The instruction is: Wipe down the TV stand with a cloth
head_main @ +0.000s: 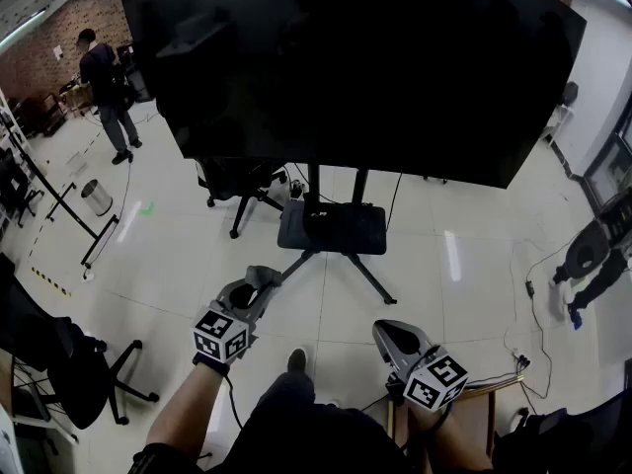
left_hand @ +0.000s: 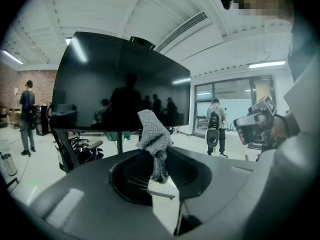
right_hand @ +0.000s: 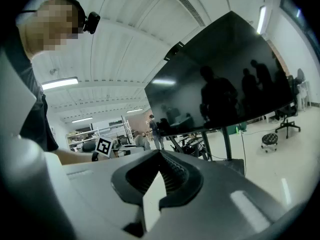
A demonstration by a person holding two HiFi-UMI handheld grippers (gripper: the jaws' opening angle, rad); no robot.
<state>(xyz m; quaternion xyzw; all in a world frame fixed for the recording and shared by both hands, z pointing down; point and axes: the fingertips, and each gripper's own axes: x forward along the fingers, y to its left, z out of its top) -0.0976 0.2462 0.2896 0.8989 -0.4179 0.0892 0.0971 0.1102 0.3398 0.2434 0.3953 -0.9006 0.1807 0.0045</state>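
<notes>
The grey cloth (left_hand: 152,134) stands up, pinched by its lower end in my left gripper (left_hand: 159,170), whose fingers are nearly together on it. The TV stand (head_main: 331,227) sits well ahead on the floor (head_main: 178,255), under the dark screen (head_main: 346,67). My right gripper (right_hand: 159,156) is empty, fingers closed. With so little cloth gripped, I reckon a hard wipe could drag it free

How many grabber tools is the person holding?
2. The left gripper is low in the head view, left of centre, pinching a grey cloth; the right gripper is beside it, shut and empty.
</notes>
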